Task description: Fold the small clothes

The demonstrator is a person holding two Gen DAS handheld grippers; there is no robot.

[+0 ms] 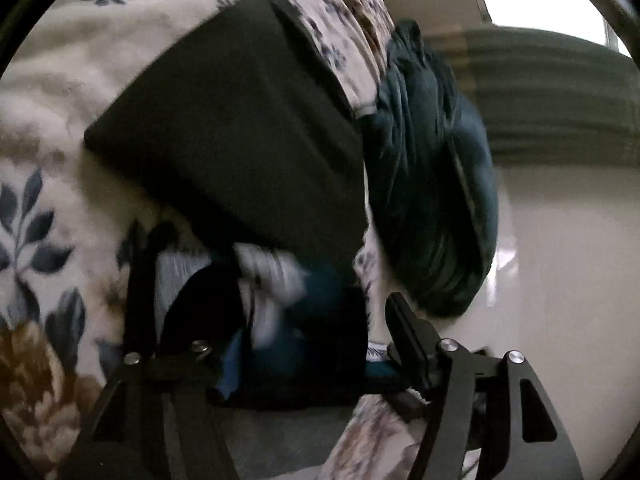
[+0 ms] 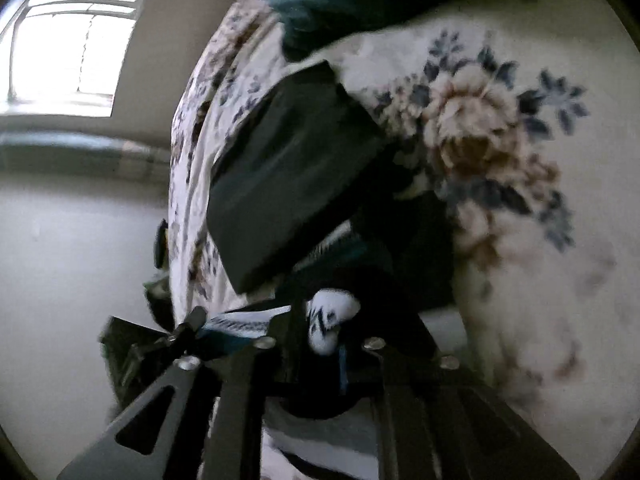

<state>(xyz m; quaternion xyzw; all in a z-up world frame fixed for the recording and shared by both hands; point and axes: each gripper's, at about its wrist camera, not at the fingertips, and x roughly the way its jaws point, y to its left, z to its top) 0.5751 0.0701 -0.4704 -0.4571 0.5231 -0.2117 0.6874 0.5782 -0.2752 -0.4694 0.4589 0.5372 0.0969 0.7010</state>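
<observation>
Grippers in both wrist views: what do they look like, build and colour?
Both are matte black. The left gripper and right gripper have flat linkage arms with triangular cut-outs, joined by round silver bolts, ending in narrow black fingers. No cables, markings or sleeves are visible.

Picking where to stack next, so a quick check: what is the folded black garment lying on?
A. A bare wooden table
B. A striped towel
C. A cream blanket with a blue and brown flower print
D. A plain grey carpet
C: the folded black garment lies flat on the cream blanket printed with blue leaves and brown flowers, and the right wrist view shows the same print beside it.
</observation>
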